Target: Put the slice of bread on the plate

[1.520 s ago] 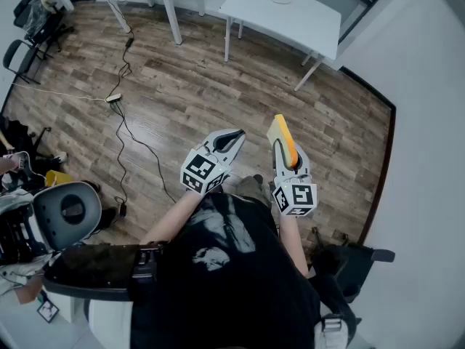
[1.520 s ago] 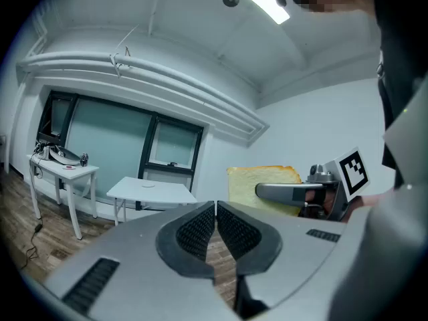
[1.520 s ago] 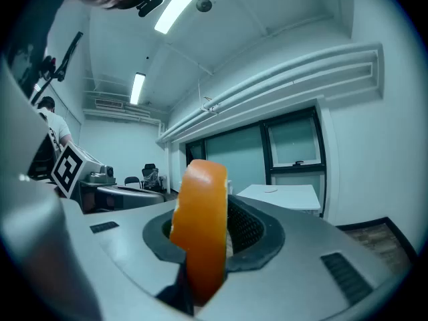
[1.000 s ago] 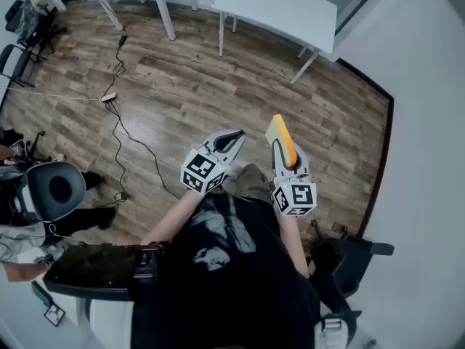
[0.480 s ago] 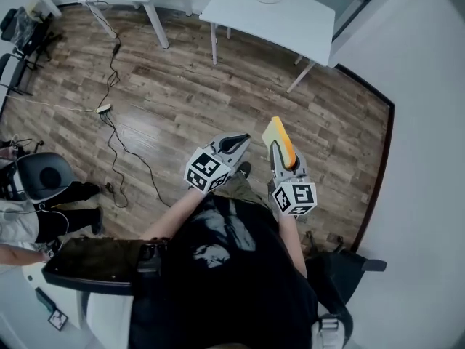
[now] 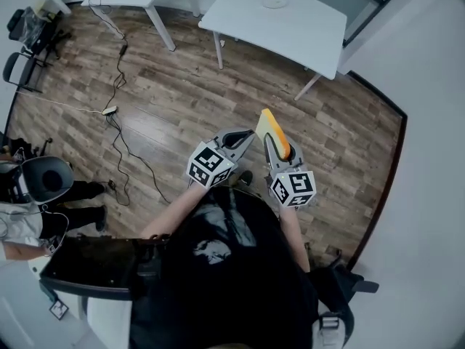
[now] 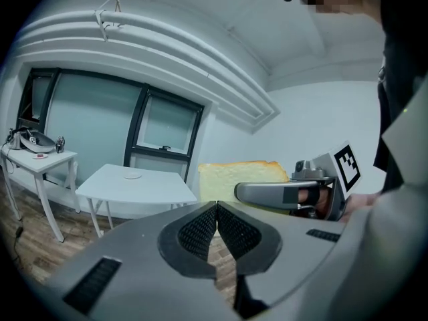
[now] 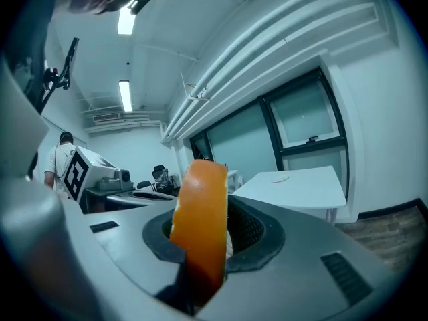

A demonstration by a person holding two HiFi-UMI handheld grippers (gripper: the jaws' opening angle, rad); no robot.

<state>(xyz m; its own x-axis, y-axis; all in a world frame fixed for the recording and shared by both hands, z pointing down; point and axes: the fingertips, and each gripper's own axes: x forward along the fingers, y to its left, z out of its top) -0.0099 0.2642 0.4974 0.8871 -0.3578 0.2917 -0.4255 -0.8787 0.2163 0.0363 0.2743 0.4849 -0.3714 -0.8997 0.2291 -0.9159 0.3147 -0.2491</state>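
Head view: the slice of bread (image 6: pixel 274 131) was held upright in the right gripper (image 6: pixel 270 145), well apart from the white table (image 6: pixel 290 35). Left gripper view: the left gripper (image 7: pixel 217 211) was clenched on nothing. Right gripper view: the slice's crust was clamped between the jaws.

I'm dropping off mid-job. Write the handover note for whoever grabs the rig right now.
Grippers: right gripper is shut on the bread slice, held upright and edge-on. The left gripper is shut and empty.
Things: the plate sits on the white table ahead, across the wooden floor.
Done: bread picked up.
Left: reach the table, lay the slice on the plate, open the fingers.
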